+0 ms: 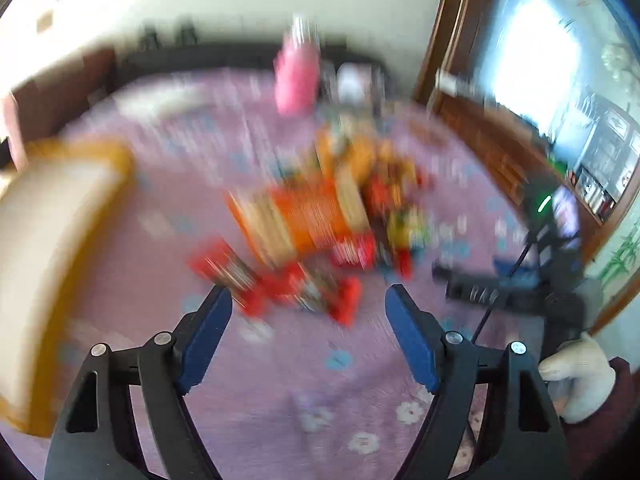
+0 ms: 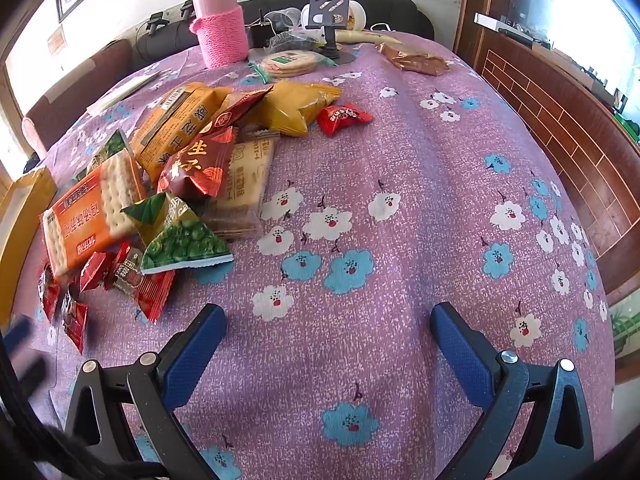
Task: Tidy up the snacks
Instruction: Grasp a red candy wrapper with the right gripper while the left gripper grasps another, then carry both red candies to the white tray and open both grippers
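A heap of snack packs lies on the purple flowered tablecloth (image 2: pixel 400 152): an orange cracker pack (image 2: pixel 86 216), a green pea pack (image 2: pixel 182 236), a dark red bag (image 2: pixel 196 168), a yellow bag (image 2: pixel 296 108) and several small red candies (image 2: pixel 120 280). My right gripper (image 2: pixel 329 309) stands open over bare cloth to the right of the heap. The left wrist view is blurred. There, my left gripper (image 1: pixel 308 292) is open with nothing between its fingers, just short of the red candies (image 1: pixel 280 284) and the orange cracker pack (image 1: pixel 304 216). A yellow-rimmed box (image 1: pixel 60 220) sits to the left.
A pink knit-covered flask (image 2: pixel 220 28), a round cracker pack (image 2: pixel 288 62), a phone stand (image 2: pixel 328 12) and a brown packet (image 2: pixel 416 62) stand at the table's far side. A wooden cabinet (image 2: pixel 560 120) runs along the right. A gloved hand (image 1: pixel 580 372) shows at lower right.
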The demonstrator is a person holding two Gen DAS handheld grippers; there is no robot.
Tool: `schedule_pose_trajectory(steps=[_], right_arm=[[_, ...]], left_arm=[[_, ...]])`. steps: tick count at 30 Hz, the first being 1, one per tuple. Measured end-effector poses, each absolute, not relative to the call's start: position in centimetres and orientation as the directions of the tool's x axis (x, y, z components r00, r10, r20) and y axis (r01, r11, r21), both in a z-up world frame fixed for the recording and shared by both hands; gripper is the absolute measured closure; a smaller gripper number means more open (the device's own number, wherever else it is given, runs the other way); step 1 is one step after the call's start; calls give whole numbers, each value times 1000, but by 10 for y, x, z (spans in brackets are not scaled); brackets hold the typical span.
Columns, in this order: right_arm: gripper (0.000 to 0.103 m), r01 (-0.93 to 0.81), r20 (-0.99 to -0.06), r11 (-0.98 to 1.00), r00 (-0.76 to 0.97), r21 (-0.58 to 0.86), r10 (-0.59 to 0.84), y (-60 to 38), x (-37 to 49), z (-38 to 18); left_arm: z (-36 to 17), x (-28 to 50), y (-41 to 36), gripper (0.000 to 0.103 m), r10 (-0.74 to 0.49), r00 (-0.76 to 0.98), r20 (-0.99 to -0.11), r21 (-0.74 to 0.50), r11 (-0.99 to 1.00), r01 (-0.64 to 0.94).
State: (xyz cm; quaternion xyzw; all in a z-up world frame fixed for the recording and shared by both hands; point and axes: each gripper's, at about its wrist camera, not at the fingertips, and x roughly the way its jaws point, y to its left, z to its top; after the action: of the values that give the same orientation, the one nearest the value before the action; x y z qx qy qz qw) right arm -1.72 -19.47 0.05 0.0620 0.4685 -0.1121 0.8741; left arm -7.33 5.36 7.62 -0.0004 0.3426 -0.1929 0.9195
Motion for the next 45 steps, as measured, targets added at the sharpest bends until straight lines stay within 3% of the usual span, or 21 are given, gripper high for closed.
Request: schedule_pose_trajectory(steps=[2, 3, 4, 5, 8, 10, 12, 16, 19, 24, 26, 27, 28, 36, 43, 45], right_arm=[[1, 258, -833, 966, 535, 0, -143, -194, -20, 2], [8, 269, -827, 963, 540, -5, -156, -194, -23, 4], [21, 287, -812, 958, 556, -10, -176, -195, -27, 9], [26, 303, -792, 953, 581, -8, -191, -194, -35, 15], [27, 271, -727, 960, 673, 73, -135, -186, -57, 40], [29, 180, -714, 970, 700, 164, -9, -171, -61, 50], [33, 48, -720, 972, 680, 232, 138, -146, -57, 52], [46, -134, -723, 965, 641, 228, 259, -93, -42, 48], [48, -226, -743, 956, 604, 188, 289, -60, -24, 42], [50, -273, -804, 960, 557, 59, 207, -35, -3, 12], [57, -272, -799, 961, 567, 46, 199, -37, -8, 12], [76, -260, -799, 964, 568, 51, 196, -39, -10, 13], [78, -255, -800, 964, 563, 71, 207, -42, -12, 15], [79, -195, -785, 962, 559, 191, 269, -68, -35, 21], [79, -188, -764, 954, 571, 235, 301, -81, -51, 32], [79, -187, -760, 953, 575, 238, 303, -81, -53, 34]], left_arm=[[103, -88, 81, 23, -311, 787, -533, -89, 945, 313], [111, -92, 93, 22, -291, 812, -506, -82, 953, 291], [117, -92, 107, 18, -271, 828, -491, -81, 960, 266], [120, -91, 119, 18, -254, 834, -490, -83, 966, 245], [114, -78, 148, 18, -212, 825, -523, -118, 977, 176], [100, -69, 161, 18, -223, 798, -560, -172, 973, 152], [87, -60, 170, 18, -261, 756, -600, -238, 961, 143], [72, -56, 182, 20, -388, 677, -625, -383, 908, 167], [69, -56, 180, 26, -427, 651, -628, -421, 890, 177], [72, -54, 177, 26, -476, 617, -627, -455, 866, 207], [69, -50, 170, 26, -485, 591, -644, -452, 865, 218], [66, -47, 164, 26, -486, 578, -656, -447, 867, 221], [63, -43, 157, 26, -486, 560, -671, -441, 869, 226], [33, -9, 98, 26, -378, 508, -774, -281, 924, 259], [20, 7, 62, 26, -299, 510, -807, -161, 941, 298], [16, 5, 52, 39, -257, 517, -816, -92, 942, 322]])
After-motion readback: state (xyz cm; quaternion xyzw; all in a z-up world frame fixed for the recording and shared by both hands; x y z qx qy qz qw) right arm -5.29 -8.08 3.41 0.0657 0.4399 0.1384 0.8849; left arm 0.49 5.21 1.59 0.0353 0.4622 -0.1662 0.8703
